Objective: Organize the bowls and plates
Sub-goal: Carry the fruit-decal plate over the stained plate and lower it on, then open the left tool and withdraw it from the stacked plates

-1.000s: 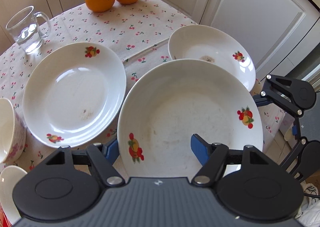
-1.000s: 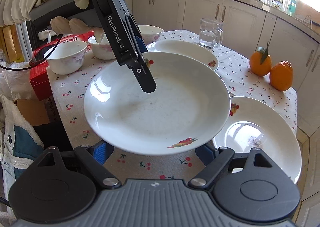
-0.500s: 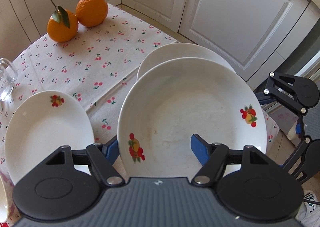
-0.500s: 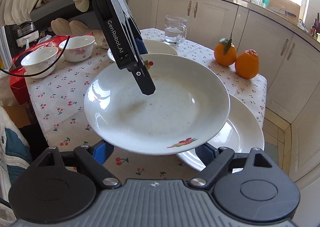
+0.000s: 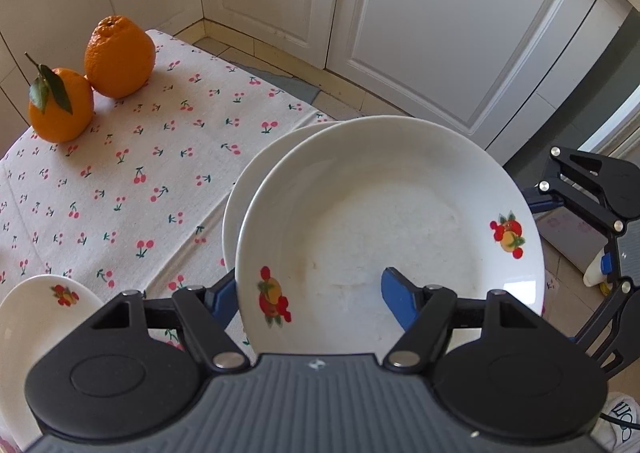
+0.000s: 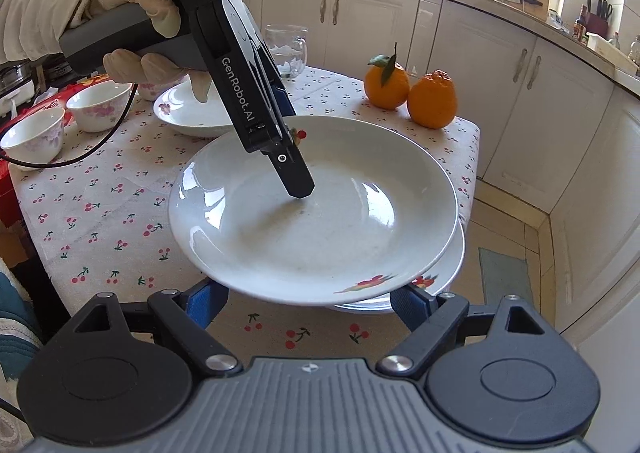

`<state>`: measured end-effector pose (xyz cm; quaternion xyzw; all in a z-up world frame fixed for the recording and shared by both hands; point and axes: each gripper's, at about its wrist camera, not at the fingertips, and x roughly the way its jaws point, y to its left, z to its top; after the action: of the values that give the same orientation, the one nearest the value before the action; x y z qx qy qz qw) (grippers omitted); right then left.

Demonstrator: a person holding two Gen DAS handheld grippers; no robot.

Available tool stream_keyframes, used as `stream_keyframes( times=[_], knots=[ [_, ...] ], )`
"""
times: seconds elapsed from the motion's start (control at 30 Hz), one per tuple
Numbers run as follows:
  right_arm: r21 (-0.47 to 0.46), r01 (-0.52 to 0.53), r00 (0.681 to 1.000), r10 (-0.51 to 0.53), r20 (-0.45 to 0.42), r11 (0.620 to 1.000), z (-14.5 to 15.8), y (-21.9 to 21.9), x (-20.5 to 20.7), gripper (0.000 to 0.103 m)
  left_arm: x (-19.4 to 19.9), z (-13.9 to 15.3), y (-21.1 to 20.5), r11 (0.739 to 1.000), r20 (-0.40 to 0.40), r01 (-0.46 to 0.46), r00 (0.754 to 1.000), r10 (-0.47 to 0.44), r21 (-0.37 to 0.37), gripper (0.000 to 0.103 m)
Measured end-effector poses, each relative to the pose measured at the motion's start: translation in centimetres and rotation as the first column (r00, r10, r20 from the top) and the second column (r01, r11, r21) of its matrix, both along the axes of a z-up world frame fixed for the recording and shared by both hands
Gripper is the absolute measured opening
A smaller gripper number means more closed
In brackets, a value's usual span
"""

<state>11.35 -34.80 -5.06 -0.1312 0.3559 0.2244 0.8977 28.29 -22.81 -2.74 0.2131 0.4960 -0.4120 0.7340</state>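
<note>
My left gripper [image 5: 308, 293] is shut on the near rim of a white fruit-print plate [image 5: 392, 229] and holds it just above a second white plate [image 5: 248, 189] at the table's corner. In the right wrist view the held plate [image 6: 320, 221] hovers over that lower plate [image 6: 448, 277], with the left gripper [image 6: 294, 169] clamped on its far rim. My right gripper [image 6: 308, 303] is open, its blue fingers either side of and below the held plate's near rim. A third plate [image 6: 188, 113] lies further back; its edge shows in the left wrist view [image 5: 32, 317].
Two oranges [image 5: 88, 81] sit on the cherry-print tablecloth [image 5: 140, 173]; they also show in the right wrist view [image 6: 412, 93]. A glass mug [image 6: 286, 55] and two small floral bowls [image 6: 64, 117] stand behind. White cabinets [image 5: 420, 33] and the floor lie past the table edge.
The held plate has moved right, from over the table's middle to directly over the corner plate, and lower. The third plate has slid to the left edge of the left wrist view.
</note>
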Motion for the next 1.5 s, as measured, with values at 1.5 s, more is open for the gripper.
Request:
stream_keyframes(
  times=[1.5],
  knots=[
    [0.034,0.158,0.986,-0.155,-0.067,0.987,0.1,-1.6,1.0,0.091,2.5,-2.3,-3.8,0.994,0.004,0.104,0.994,-0.105,0.038,0.073]
  ],
)
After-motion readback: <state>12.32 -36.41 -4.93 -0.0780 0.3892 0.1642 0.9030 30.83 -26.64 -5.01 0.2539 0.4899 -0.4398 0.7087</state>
